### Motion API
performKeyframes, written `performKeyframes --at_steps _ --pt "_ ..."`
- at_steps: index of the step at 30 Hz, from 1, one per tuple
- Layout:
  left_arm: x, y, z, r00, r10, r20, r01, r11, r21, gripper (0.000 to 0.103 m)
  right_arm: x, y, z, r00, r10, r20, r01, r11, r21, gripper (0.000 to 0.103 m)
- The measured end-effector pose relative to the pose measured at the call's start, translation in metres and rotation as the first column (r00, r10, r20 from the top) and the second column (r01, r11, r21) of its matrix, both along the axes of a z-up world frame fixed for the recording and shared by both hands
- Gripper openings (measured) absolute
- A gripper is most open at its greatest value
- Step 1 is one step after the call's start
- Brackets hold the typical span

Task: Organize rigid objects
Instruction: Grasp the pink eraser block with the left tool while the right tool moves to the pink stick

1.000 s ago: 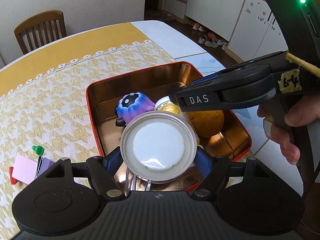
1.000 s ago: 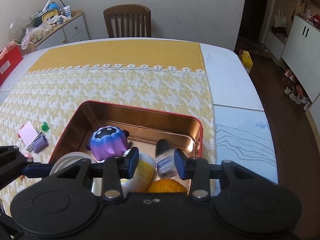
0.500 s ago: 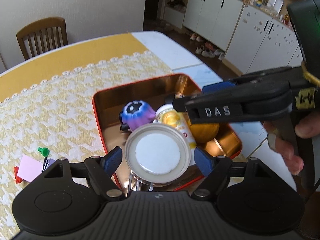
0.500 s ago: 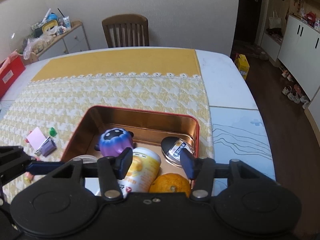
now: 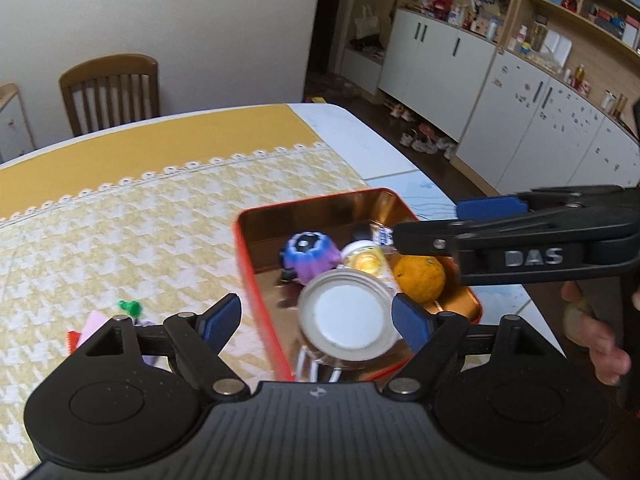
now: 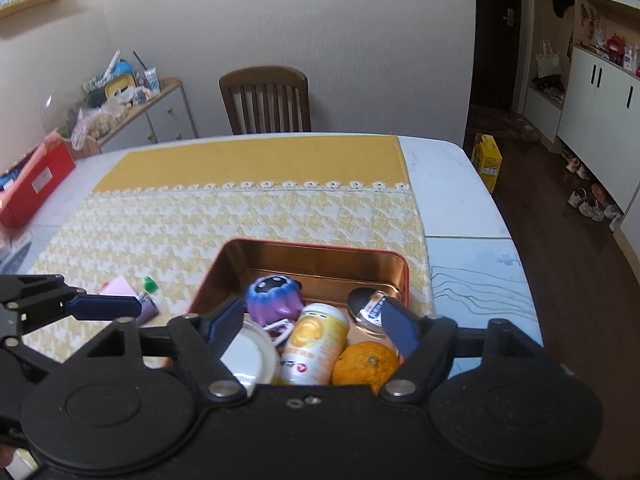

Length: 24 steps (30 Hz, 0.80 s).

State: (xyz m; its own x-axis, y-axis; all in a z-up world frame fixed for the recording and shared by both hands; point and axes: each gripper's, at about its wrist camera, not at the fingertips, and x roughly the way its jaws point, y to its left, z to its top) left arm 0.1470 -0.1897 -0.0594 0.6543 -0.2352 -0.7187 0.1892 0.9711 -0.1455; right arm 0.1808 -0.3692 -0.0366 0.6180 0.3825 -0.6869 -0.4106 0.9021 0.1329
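- While both tongs hung over the desk, the left tongs [image 5: 316, 316] gaped wide, holding nothing, above the white-lidded jar [image 5: 346, 322].
- The right tongs [image 6: 312, 322] stood wide and empty too.
- In the copper tin [image 6: 320, 254] lay the jar, purple toy [image 6: 274, 300], yellow can [image 6: 316, 340] and orange [image 6: 366, 364].

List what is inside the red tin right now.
Inside the red tin: a purple toy, a yellow can lying down, an orange, a small dark labelled container, and a glass jar with a white lid. The tin's near end is hidden behind the gripper bodies.
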Motion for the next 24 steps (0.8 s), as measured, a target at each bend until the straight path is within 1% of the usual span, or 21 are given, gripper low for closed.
performKeyframes --at_steps 3,4,8,11,15,18,22,24 --pt "-0.004 0.013 0.003 1.0 0.024 0.016 -0.024 1.0 -0.015 0.083 -0.007 0.005 0.004 1.0 -0.001 0.004 0.001 1.0 0.024 0.082" --pt "-0.006 0.018 0.004 0.999 0.033 0.024 -0.033 0.999 -0.016 0.084 -0.009 0.007 0.005 1.0 0.002 0.007 -0.002 1.0 0.025 0.085" --pt "-0.012 0.038 0.005 0.996 0.076 0.051 -0.076 0.997 0.01 0.084 -0.02 0.018 0.009 1.0 0.006 0.028 -0.007 1.0 0.027 0.096" --pt "-0.014 0.058 0.002 0.991 0.121 0.05 -0.122 0.992 0.017 0.084 -0.029 0.026 0.014 0.999 0.022 0.048 -0.024 0.999 0.035 0.101" --pt "-0.016 0.089 -0.005 0.981 0.19 0.038 -0.191 0.981 0.027 0.084 -0.041 0.045 0.016 0.995 0.076 0.066 -0.078 0.997 0.025 0.103" --pt "-0.015 0.114 -0.008 0.968 0.251 0.027 -0.252 0.968 0.02 0.084 -0.05 0.063 0.014 0.99 0.124 0.071 -0.125 0.992 0.01 0.103" --pt "-0.015 0.14 -0.011 0.95 0.312 0.034 -0.312 0.95 0.011 0.084 -0.061 0.087 0.007 0.982 0.183 0.054 -0.183 0.983 0.0 0.103" --pt "-0.015 0.148 -0.013 0.945 0.325 0.04 -0.326 0.945 0.027 0.084 -0.067 0.1 0.002 0.976 0.212 0.043 -0.212 0.977 -0.008 0.103"
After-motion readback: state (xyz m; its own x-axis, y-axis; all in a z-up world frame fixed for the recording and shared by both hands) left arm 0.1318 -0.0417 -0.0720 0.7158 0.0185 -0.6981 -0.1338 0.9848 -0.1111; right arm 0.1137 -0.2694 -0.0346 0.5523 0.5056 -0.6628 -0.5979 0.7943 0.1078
